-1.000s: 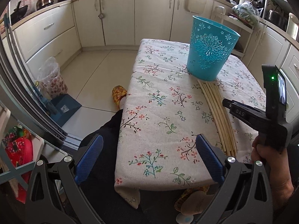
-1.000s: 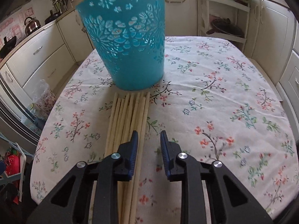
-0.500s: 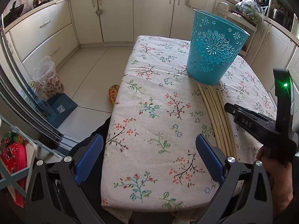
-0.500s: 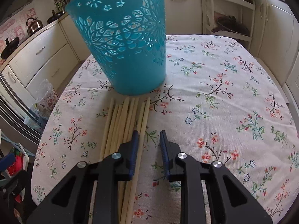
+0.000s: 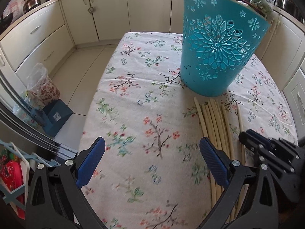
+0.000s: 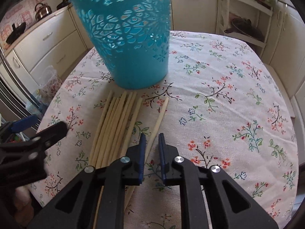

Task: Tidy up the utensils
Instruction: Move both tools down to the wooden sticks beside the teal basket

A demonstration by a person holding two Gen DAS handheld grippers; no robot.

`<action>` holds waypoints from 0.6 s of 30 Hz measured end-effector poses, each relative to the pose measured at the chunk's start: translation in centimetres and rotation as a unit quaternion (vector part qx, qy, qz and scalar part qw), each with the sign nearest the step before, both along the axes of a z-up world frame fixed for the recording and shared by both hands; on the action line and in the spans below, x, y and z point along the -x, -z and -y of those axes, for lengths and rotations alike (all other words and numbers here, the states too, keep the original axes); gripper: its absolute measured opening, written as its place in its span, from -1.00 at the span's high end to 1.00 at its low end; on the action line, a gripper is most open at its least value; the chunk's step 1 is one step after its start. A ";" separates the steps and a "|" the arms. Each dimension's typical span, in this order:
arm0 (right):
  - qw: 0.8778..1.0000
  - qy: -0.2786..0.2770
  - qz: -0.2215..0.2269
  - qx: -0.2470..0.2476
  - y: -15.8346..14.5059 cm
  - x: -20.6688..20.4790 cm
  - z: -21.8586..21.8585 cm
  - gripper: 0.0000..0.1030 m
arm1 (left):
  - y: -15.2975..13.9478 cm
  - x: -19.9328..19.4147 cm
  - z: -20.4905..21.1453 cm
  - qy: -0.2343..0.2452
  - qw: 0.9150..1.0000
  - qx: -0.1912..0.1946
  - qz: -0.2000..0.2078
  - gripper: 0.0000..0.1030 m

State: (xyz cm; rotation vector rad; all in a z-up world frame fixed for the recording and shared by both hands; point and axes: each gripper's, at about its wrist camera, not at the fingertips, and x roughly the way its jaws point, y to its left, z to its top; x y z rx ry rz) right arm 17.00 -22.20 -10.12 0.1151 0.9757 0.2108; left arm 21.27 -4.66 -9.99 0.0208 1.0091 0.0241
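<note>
A bundle of pale wooden sticks [image 6: 112,126] lies on the flowered tablecloth [image 6: 219,80], just in front of a turquoise cut-out basket [image 6: 131,38]. One stick [image 6: 162,112] lies apart to the right of the bundle. It runs between the fingertips of my right gripper [image 6: 152,139], whose jaws are closing, with a gap still showing beside the stick. My left gripper [image 5: 152,143] hangs wide open and holds nothing, above bare cloth left of the sticks [image 5: 215,122]. The left wrist view also has the basket [image 5: 215,53] and the right gripper [image 5: 247,136] low at the right.
Cream cabinets [image 5: 43,38] ring the table, and an open shelf unit [image 6: 246,24] stands behind it. On the floor to the left are a plastic bag [image 5: 41,87] and a blue dustpan [image 5: 55,116]. A kettle [image 5: 31,1] is on the counter.
My left gripper moved forward over the table towards the basket and sticks. The right jaws narrowed, and one stick swung away from the bundle to the right.
</note>
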 end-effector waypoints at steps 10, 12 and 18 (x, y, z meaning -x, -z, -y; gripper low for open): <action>0.999 0.008 0.002 -0.031 0.0 0.3 0.5 0.70 | 2.1 -3.3 3.1 0.004 1.000 -0.019 -0.020 -0.85; 1.000 0.007 0.003 -0.029 -0.1 0.3 0.4 0.70 | 2.2 -3.4 3.4 0.007 1.000 -0.018 -0.012 -0.85; 0.999 0.007 0.005 -0.039 0.0 0.1 0.7 0.65 | 2.1 -3.8 3.2 0.005 1.000 -0.023 -0.013 -0.70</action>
